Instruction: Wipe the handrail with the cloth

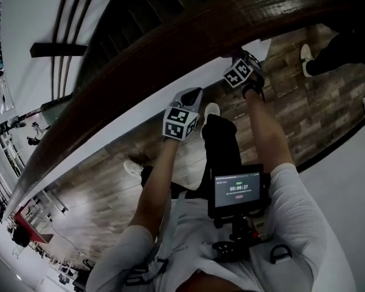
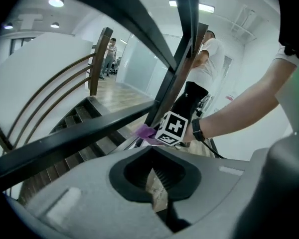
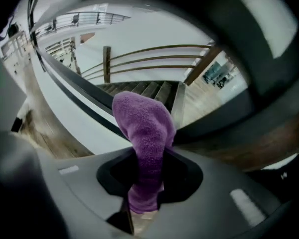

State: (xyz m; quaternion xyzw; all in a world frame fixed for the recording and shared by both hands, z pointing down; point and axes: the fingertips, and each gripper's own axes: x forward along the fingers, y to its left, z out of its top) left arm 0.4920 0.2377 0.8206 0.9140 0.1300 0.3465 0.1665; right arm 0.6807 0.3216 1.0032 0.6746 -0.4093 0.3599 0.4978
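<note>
A dark brown wooden handrail (image 1: 170, 47) runs slantwise from lower left to upper right in the head view. My right gripper (image 1: 242, 72) is up against its near side. In the right gripper view that gripper (image 3: 143, 185) is shut on a purple cloth (image 3: 142, 128), which bulges out past the jaws toward the handrail (image 3: 261, 143). My left gripper (image 1: 188, 99) is lower along the rail, close to its near edge. Its own view shows the left gripper (image 2: 157, 183) with jaws together and nothing between them, looking at the right gripper (image 2: 173, 127) and a bit of cloth (image 2: 145, 132).
Beyond the rail a staircase (image 3: 144, 89) drops away beside a white band (image 1: 109, 135). Wooden floor (image 1: 292, 102) lies below. Another person's legs (image 1: 331, 52) are at the upper right, and a person in white (image 2: 205, 59) stands behind. A small screen (image 1: 238, 189) hangs at my chest.
</note>
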